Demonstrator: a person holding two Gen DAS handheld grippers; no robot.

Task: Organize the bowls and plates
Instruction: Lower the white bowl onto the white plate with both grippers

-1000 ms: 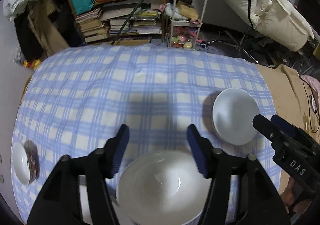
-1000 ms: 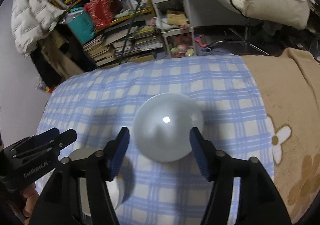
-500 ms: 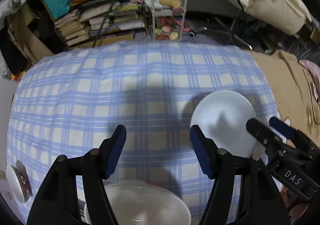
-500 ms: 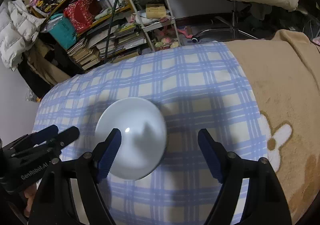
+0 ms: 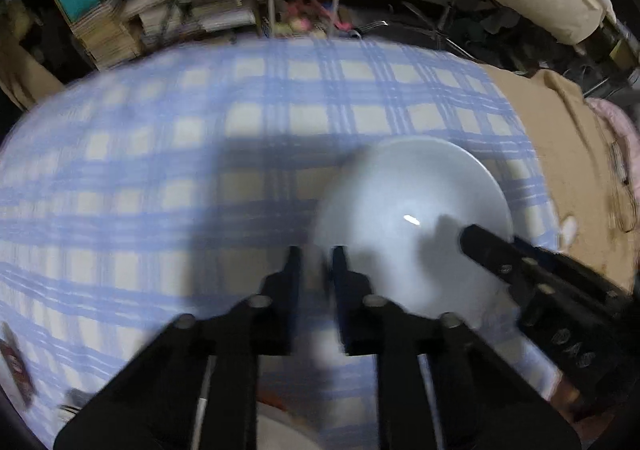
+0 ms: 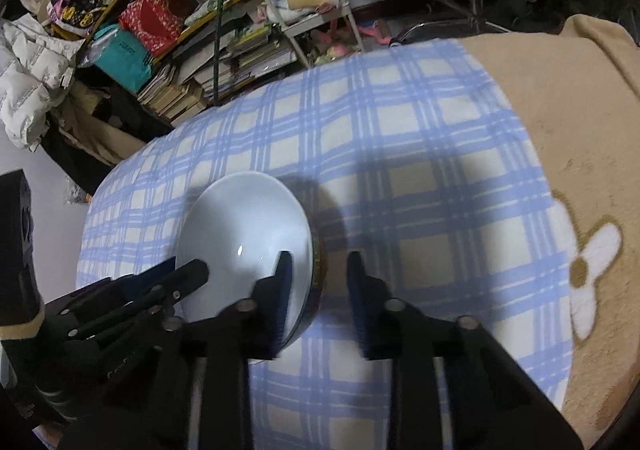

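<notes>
White china bowl (image 6: 244, 234) sits on a blue-and-cream checked cloth (image 6: 400, 178), towards the near left as the right camera sees it. The bowl has a plain white inside and a dark patterned band on its outer wall.

The right gripper (image 6: 316, 266) straddles the bowl's right rim: one jaw is inside the bowl, the other outside, and the jaws are closing on the rim. A gap shows on the outer side, so the pinch does not look complete yet.

The left gripper (image 5: 316, 262) is at the bowl's left edge. Its jaws are narrow and closing, and a pale blur lies between them; whether that is the rim I cannot tell, as this view is smeared by motion.

The step in hand looks like taking hold of this bowl from both sides. The next move probably calls for a firm pinch on each rim, then a level lift so the smooth china does not slip.

The checked cloth covers a soft, rounded surface, with a tan blanket (image 6: 592, 178) bearing a white flower to its right. Beyond the far edge stand crowded bookshelves (image 6: 208, 62) and a small white trolley (image 6: 296, 6). A white padded jacket (image 6: 28, 82) hangs at far left.
</notes>
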